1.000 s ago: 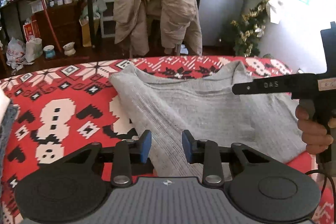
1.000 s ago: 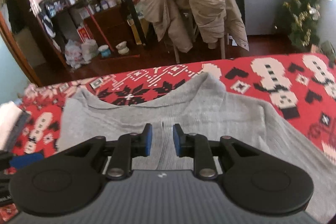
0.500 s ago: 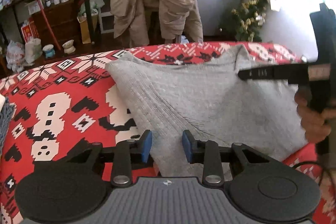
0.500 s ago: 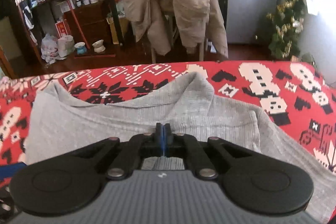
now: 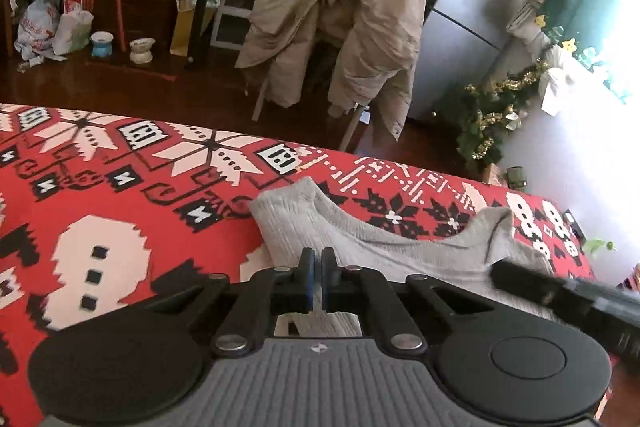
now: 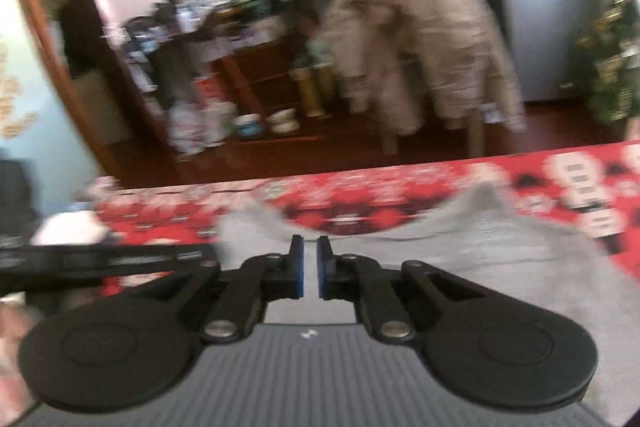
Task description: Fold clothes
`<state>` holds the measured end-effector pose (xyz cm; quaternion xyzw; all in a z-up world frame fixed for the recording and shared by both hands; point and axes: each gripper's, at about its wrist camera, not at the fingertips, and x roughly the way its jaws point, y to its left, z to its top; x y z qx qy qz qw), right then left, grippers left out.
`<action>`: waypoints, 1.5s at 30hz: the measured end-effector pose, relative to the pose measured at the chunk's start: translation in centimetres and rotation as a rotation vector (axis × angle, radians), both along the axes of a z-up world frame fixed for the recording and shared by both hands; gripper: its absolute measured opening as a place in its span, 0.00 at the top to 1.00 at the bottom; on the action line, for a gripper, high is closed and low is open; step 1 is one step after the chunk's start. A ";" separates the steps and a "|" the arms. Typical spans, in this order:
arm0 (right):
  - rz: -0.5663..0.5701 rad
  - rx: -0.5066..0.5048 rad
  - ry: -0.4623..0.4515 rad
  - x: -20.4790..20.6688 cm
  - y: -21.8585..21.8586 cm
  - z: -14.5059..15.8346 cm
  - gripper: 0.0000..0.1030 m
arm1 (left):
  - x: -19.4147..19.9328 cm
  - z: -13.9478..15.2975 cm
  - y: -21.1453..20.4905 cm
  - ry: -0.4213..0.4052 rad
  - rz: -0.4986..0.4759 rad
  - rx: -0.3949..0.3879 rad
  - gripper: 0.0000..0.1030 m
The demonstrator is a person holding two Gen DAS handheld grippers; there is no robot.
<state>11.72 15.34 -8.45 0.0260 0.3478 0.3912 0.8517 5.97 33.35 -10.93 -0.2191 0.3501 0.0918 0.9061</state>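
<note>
So that a fold could be started, the grey garment (image 5: 384, 247), spread on the red patterned cloth (image 5: 120, 195), was pinched by the left gripper (image 5: 318, 281) and the right gripper (image 6: 310, 273).

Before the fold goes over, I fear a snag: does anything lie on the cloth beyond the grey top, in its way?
Nothing visible does. Both tongs are shut on the grey top; beyond its neckline only bare red cloth shows up to the far edge.
</note>
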 end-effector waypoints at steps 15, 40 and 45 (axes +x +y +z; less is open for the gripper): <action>0.076 -0.067 0.076 0.9 6.9 -4.7 0.97 | -0.1 -1.1 1.9 0.001 0.063 -0.023 0.96; 0.166 -0.145 0.053 -10.1 -1.4 -4.8 0.96 | -12.1 -1.5 -8.4 0.058 -0.132 0.069 0.95; 0.178 -0.143 0.048 -11.4 -2.7 -4.4 0.93 | -13.1 -0.5 -8.9 0.028 -0.151 0.085 0.95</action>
